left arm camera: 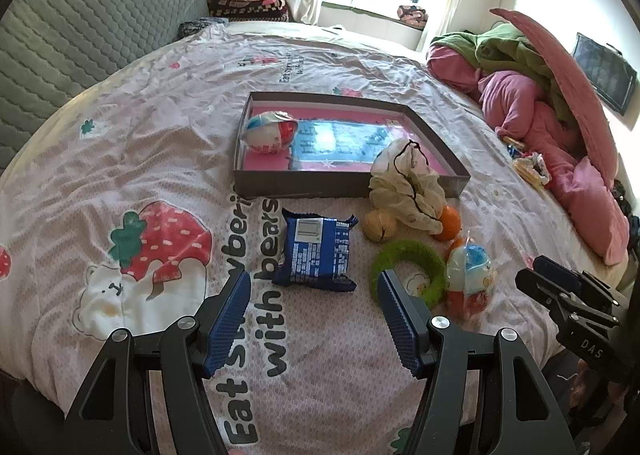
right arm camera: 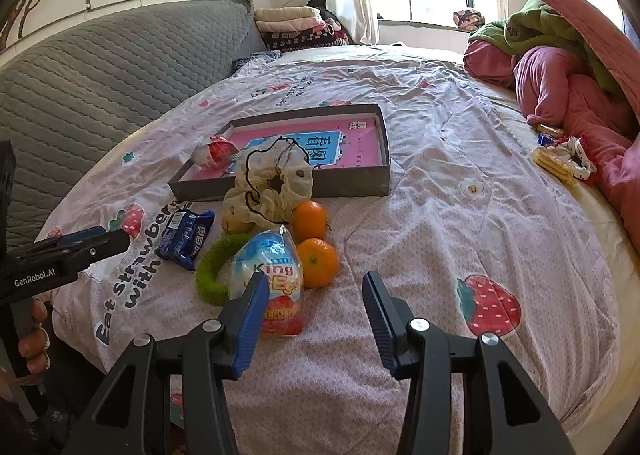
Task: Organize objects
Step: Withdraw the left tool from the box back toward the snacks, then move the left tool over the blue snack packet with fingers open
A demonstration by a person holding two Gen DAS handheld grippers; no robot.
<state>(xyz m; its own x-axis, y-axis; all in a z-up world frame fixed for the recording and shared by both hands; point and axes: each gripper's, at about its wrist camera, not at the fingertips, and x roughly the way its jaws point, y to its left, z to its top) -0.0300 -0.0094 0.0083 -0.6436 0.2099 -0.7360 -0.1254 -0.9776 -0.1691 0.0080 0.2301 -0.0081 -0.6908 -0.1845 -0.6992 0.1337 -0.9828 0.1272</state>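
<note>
A shallow grey box with a pink lining lies on the bed; one wrapped toy egg is inside it. In front lie a blue snack pack, a cream scrunchie, a green fuzzy ring, a second toy egg, two oranges and a tan ball. My left gripper is open and empty just short of the snack pack. My right gripper is open and empty, near the second egg.
The bed has a pink strawberry-print sheet. A heap of pink and green bedding lies at the right, with small snacks beside it. A grey quilted headboard is at the left.
</note>
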